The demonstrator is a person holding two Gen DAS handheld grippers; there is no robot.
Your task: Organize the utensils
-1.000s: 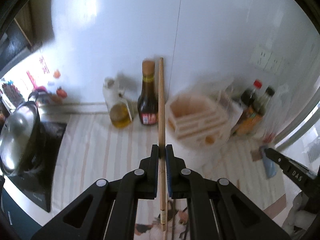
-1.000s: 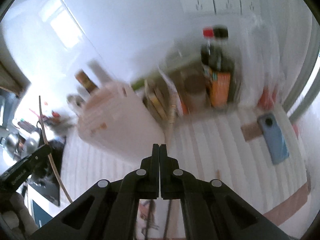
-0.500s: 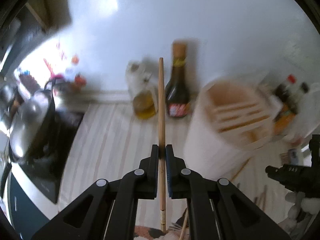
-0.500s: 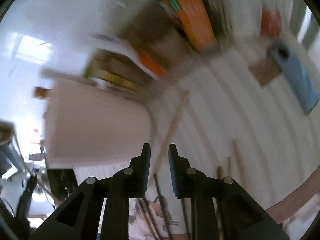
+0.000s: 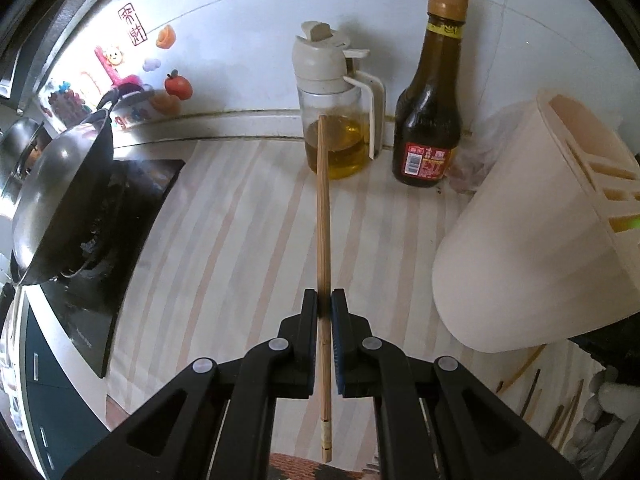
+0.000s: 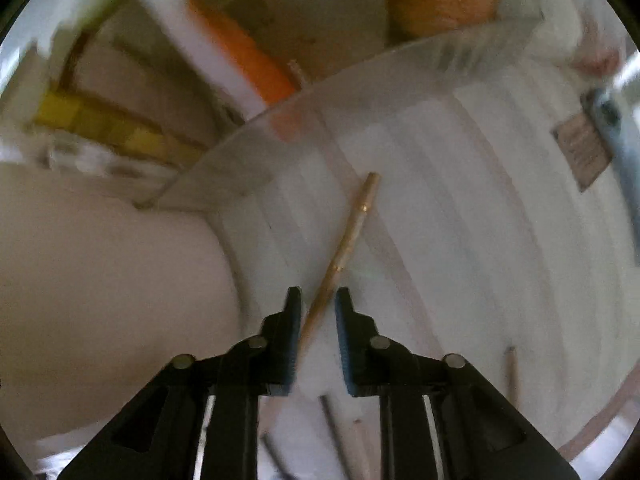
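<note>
1. the left claw [image 5: 324, 304] is clamped on a wooden chopstick [image 5: 323, 216], held above the striped worktop [image 5: 224, 240] and pointing toward the oil dispenser [image 5: 336, 104].
2. a cream utensil holder [image 5: 536, 240] stands just to the right, beside a dark sauce bottle [image 5: 432, 92].
3. the right claw [image 6: 317, 308] is parted, its fingers either side of a second chopstick [image 6: 348, 240] lying on the worktop.

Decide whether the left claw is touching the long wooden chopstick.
Touching: the left wrist view shows the left claw shut on the long wooden chopstick, both fingers pressed against it.
</note>
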